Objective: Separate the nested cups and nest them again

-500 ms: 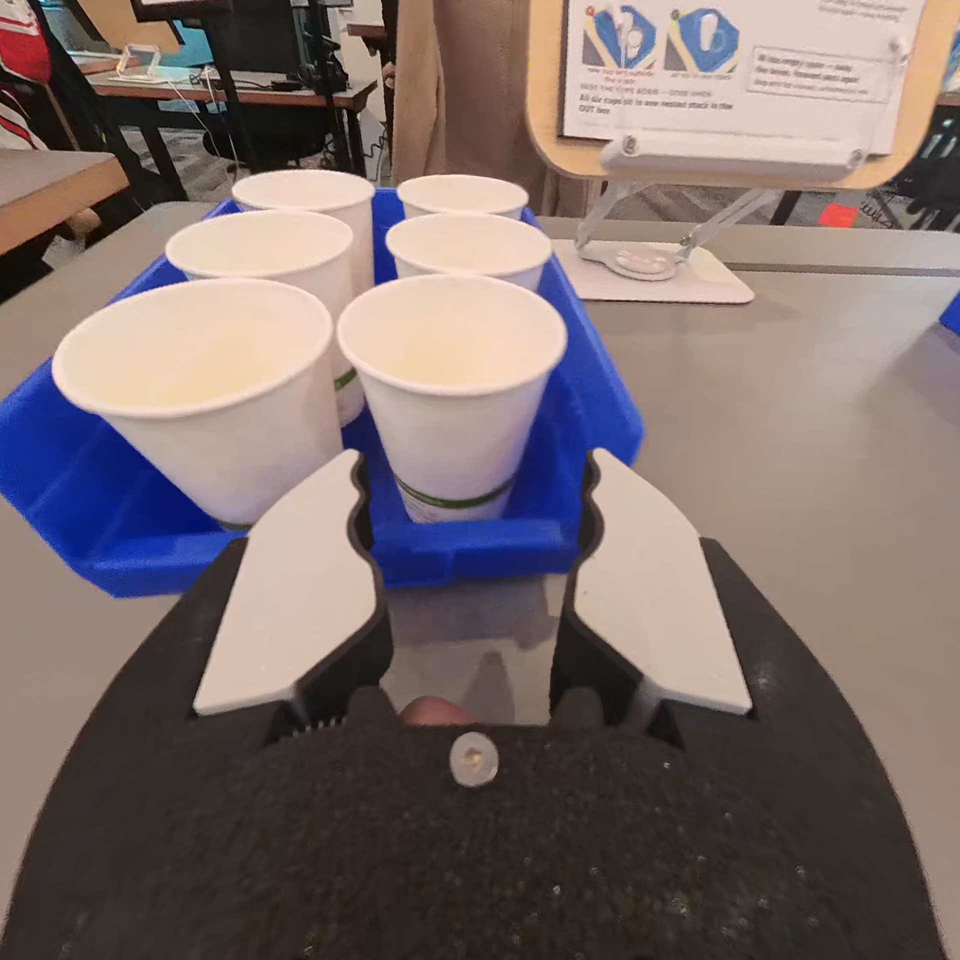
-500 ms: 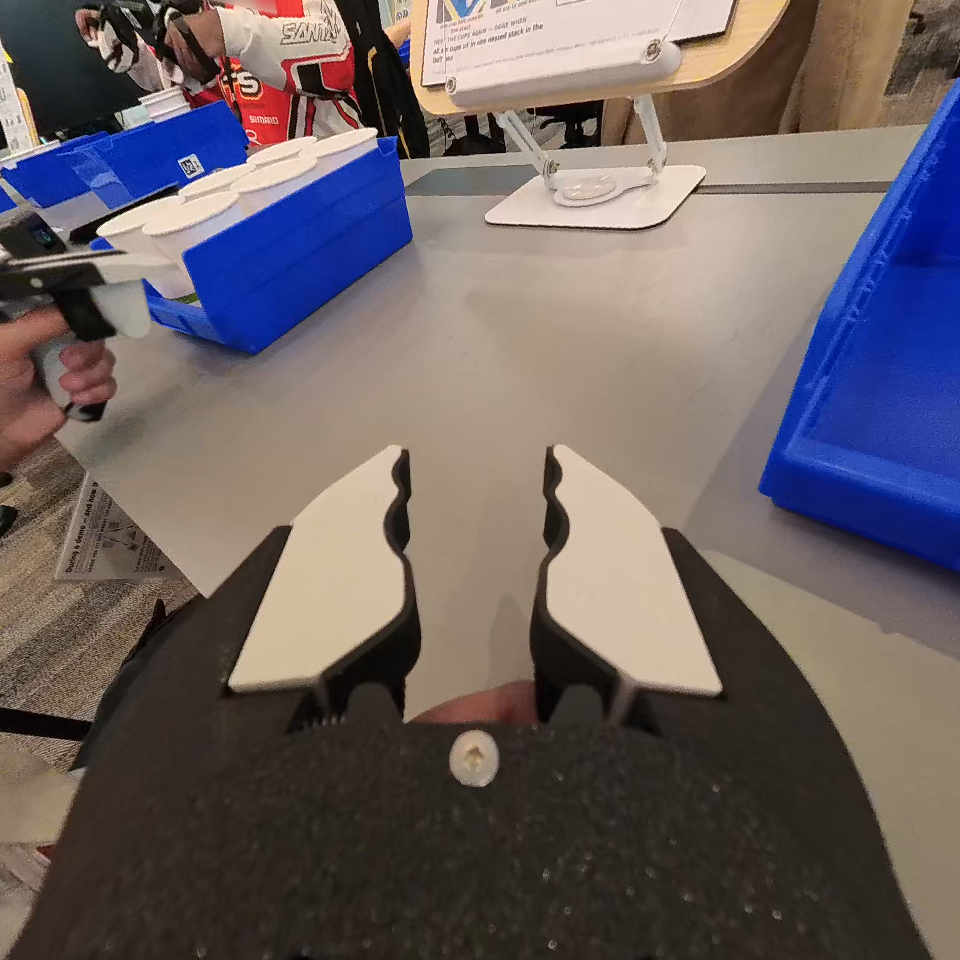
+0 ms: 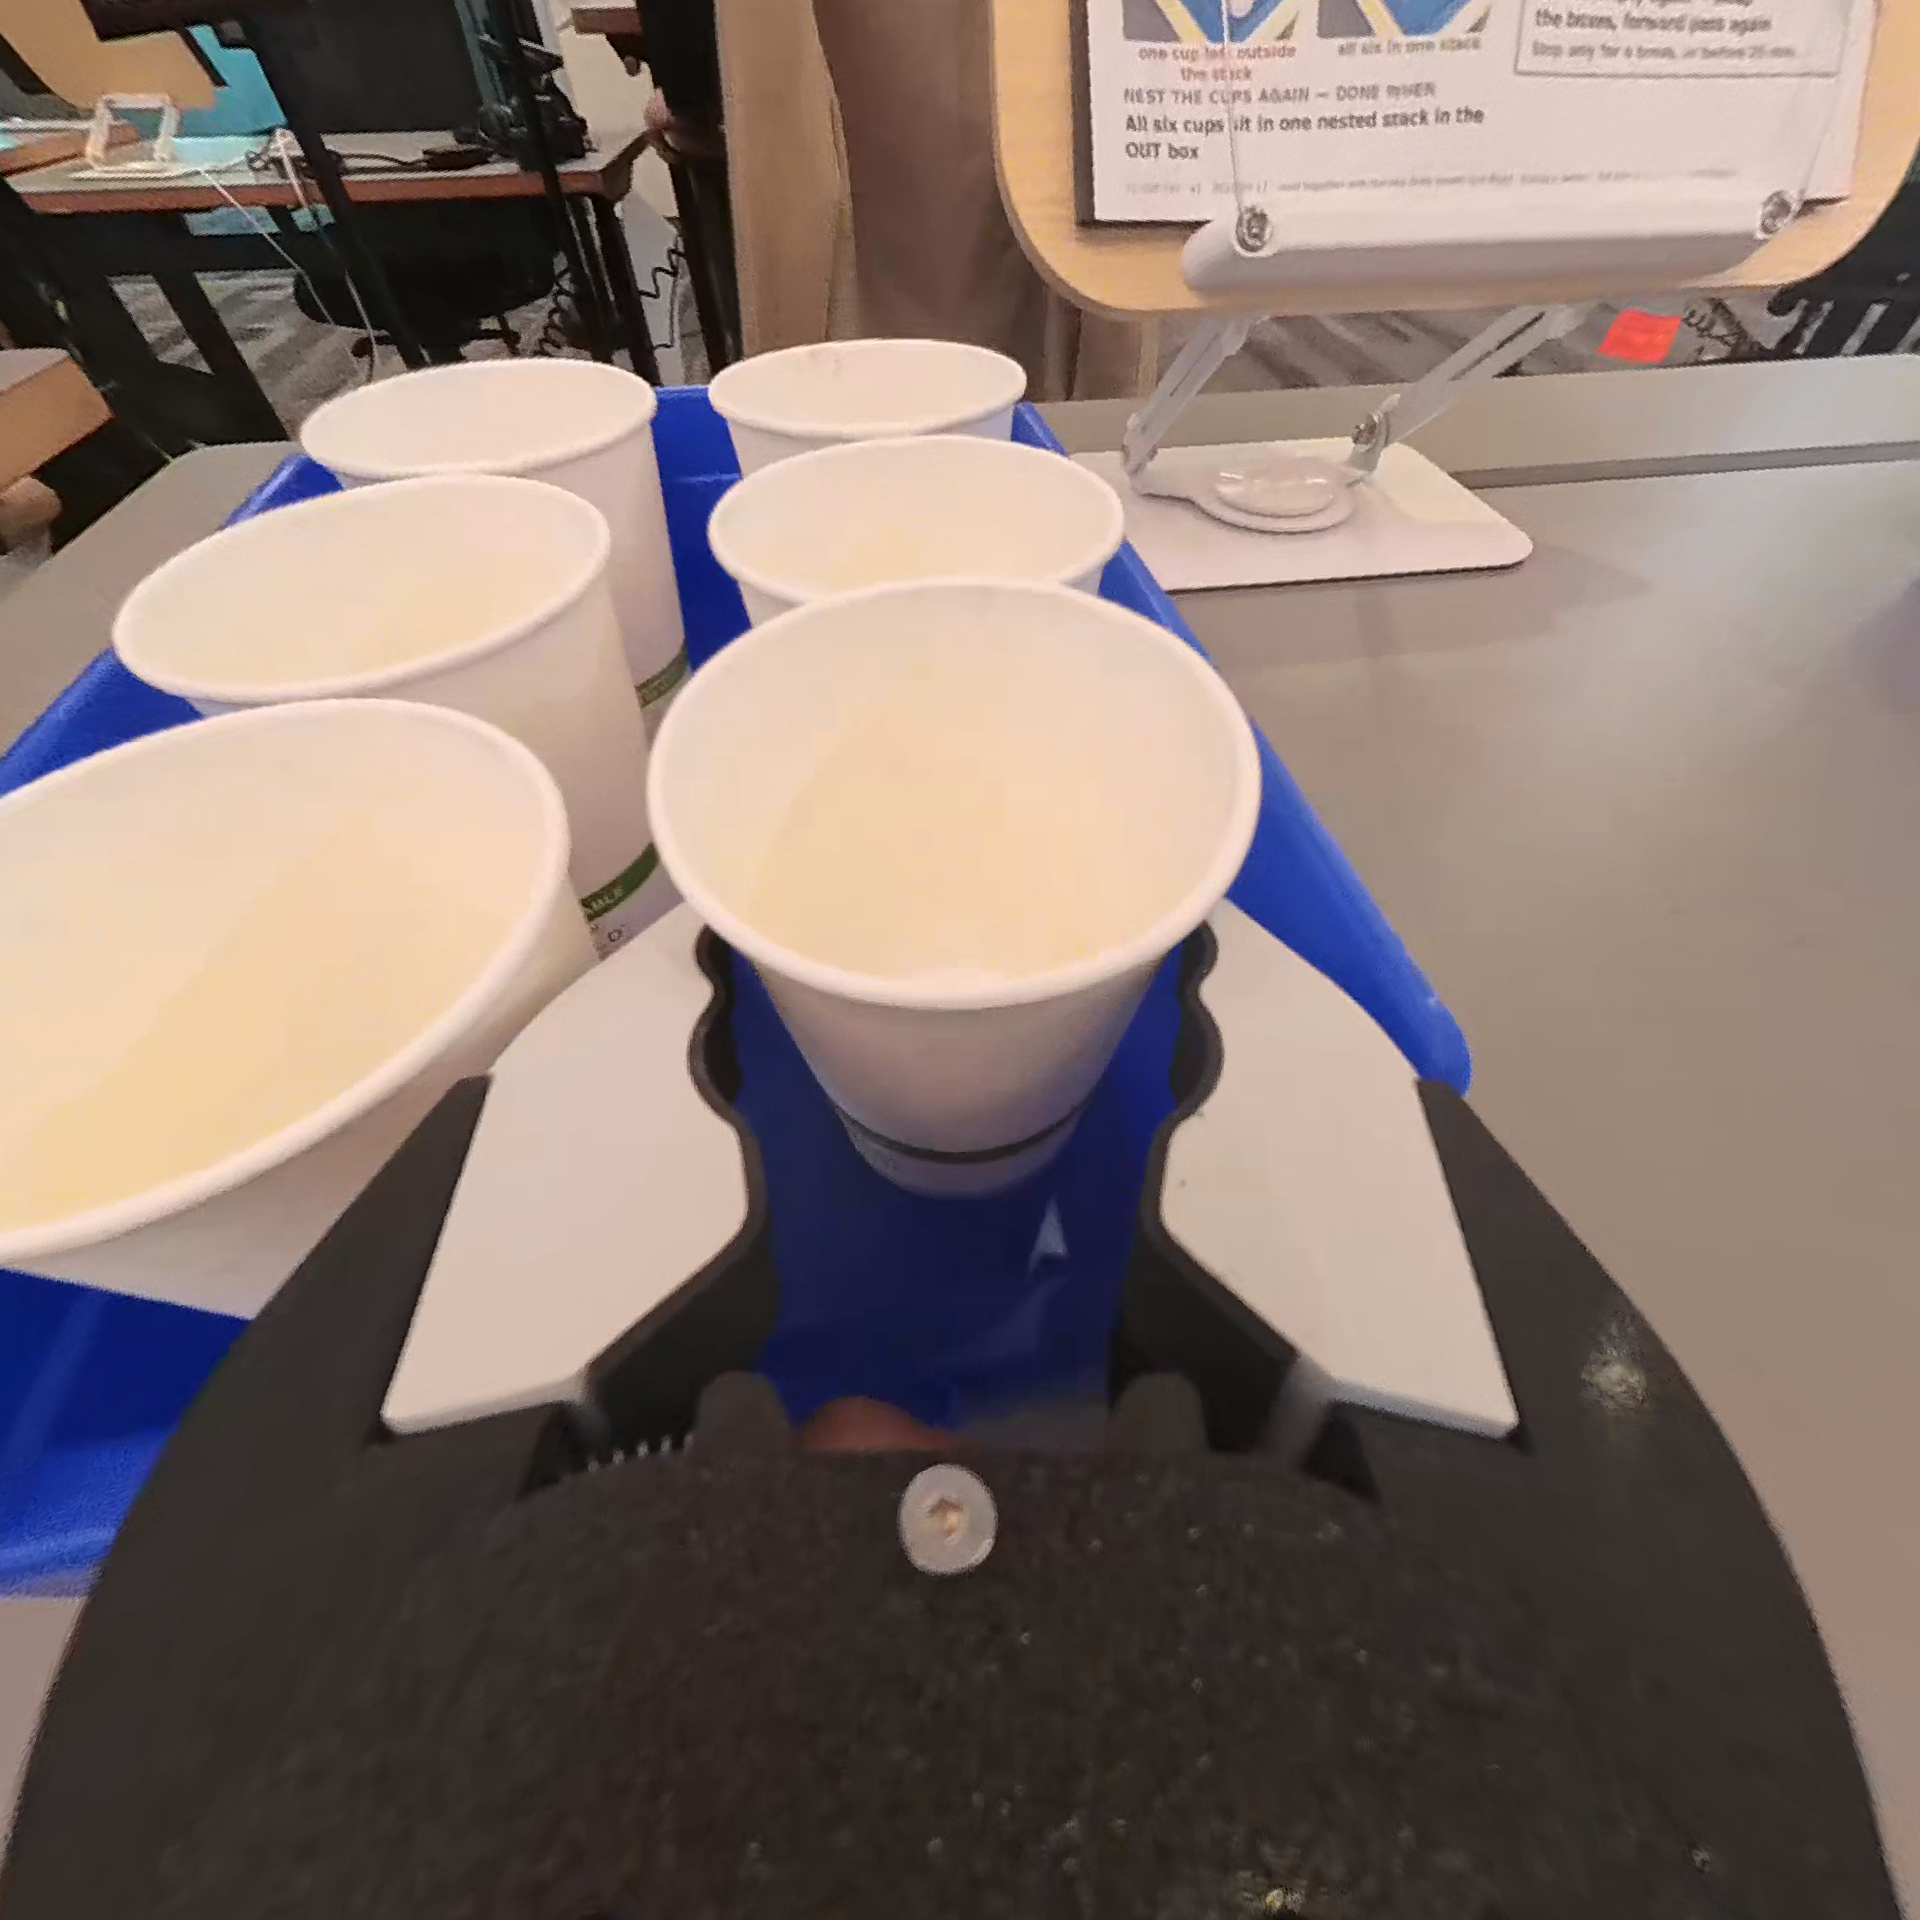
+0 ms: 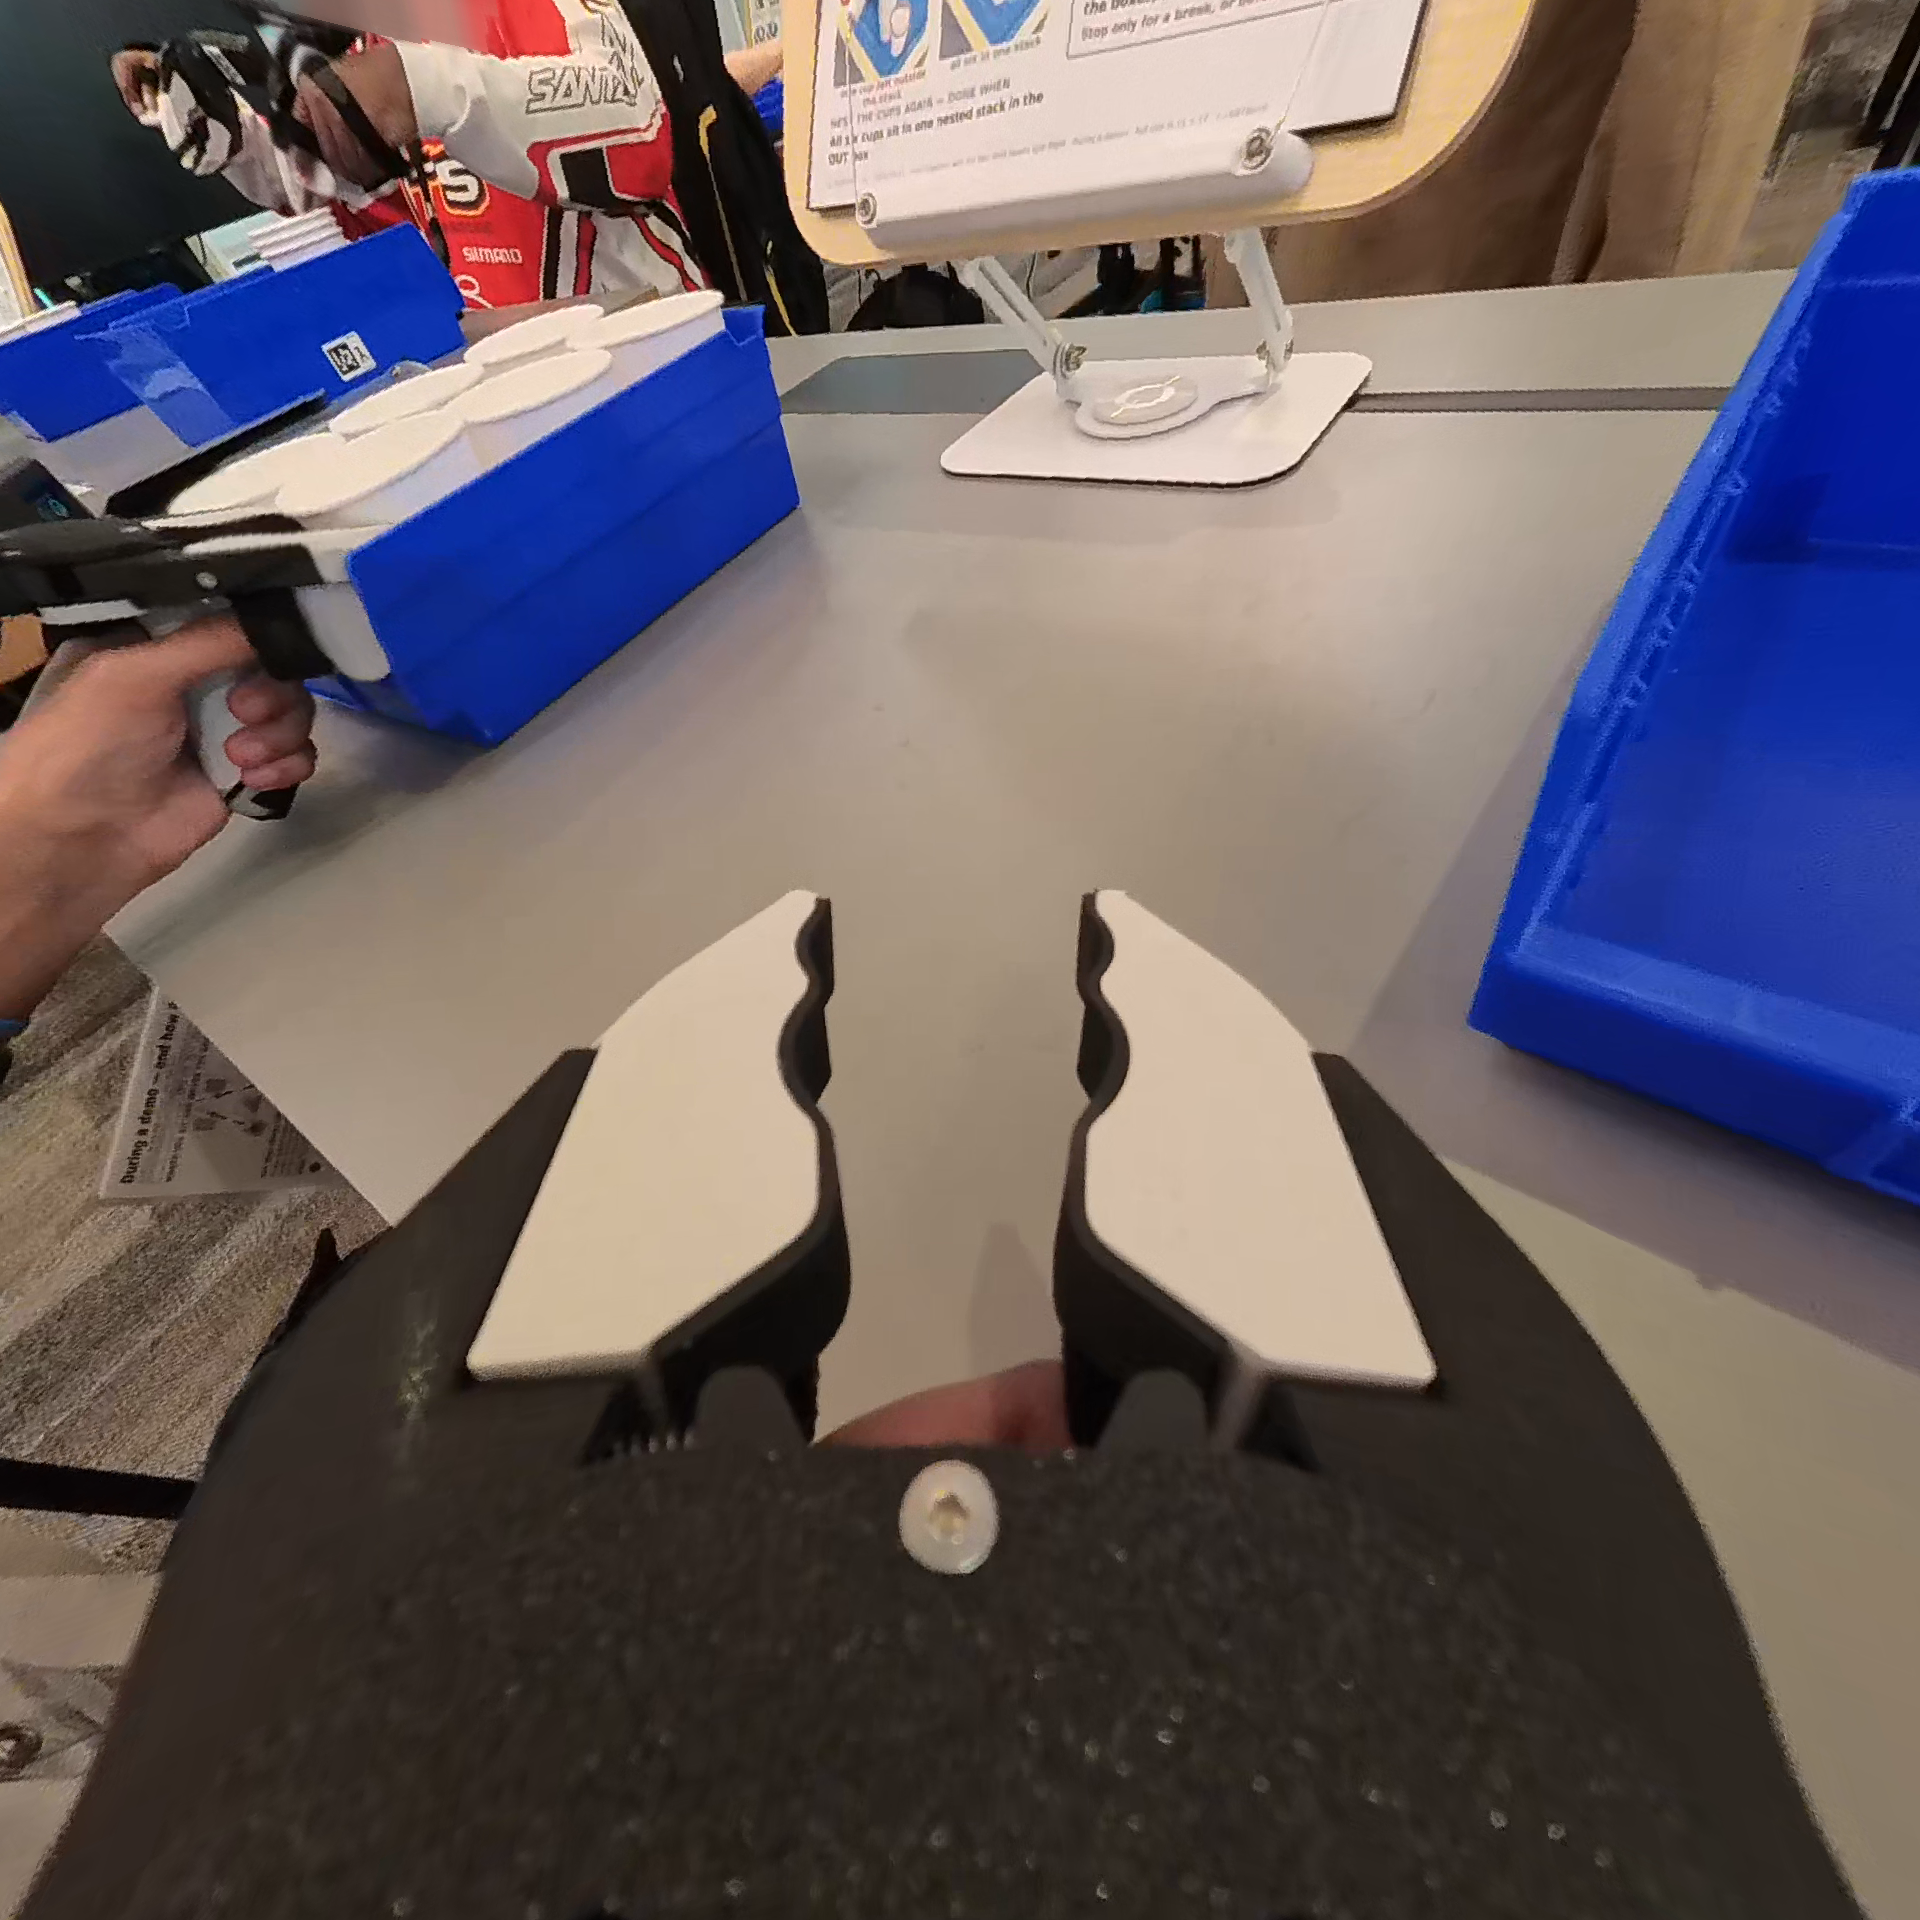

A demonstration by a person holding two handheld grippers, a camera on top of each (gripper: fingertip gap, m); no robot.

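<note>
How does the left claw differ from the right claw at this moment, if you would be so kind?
The left claw reaches into the blue bin, open around the nearest paper cup; the right claw hangs over bare table, empty. The left gapes wider than the right. Both are open, gripping nothing.

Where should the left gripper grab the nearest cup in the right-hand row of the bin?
Grip the cup on its side wall below the rim, coming from the bin's near end. It stands upright and tapers downward, and the left gripper's open fingers already straddle it, one at each side.
</note>
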